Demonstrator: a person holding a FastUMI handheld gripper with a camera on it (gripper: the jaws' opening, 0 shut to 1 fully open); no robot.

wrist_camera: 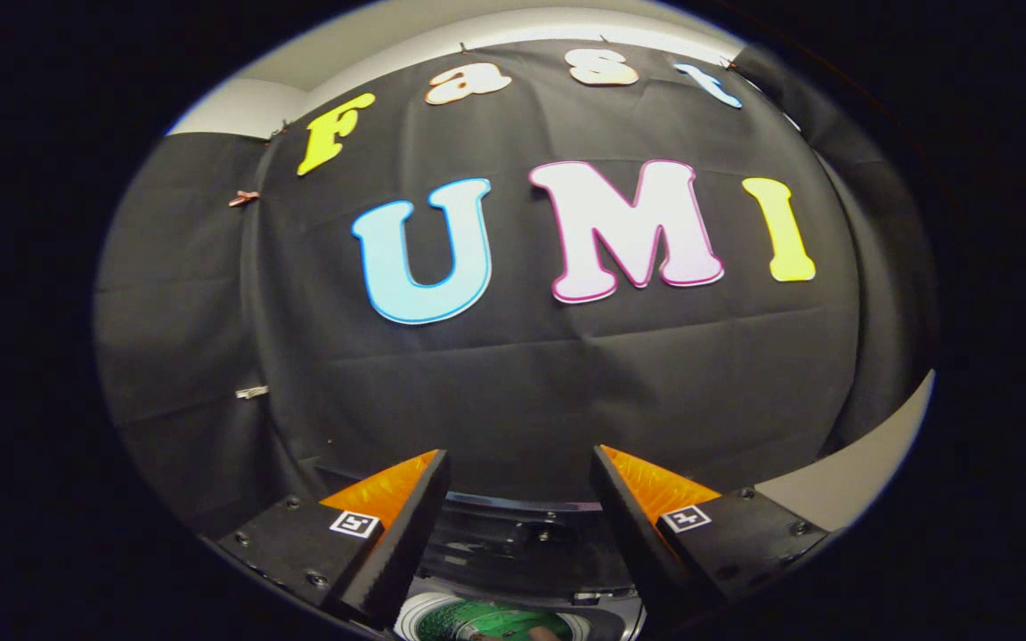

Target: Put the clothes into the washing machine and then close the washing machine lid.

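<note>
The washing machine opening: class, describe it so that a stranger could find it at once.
Start at the black cloth wall and drop to the open tongs. Below and between the fingers lies the washing machine opening, a pale round rim with something green inside, unlike the dark parts around it.

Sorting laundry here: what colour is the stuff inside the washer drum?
Green, seen in the gripper view, below the open fingers.
</note>
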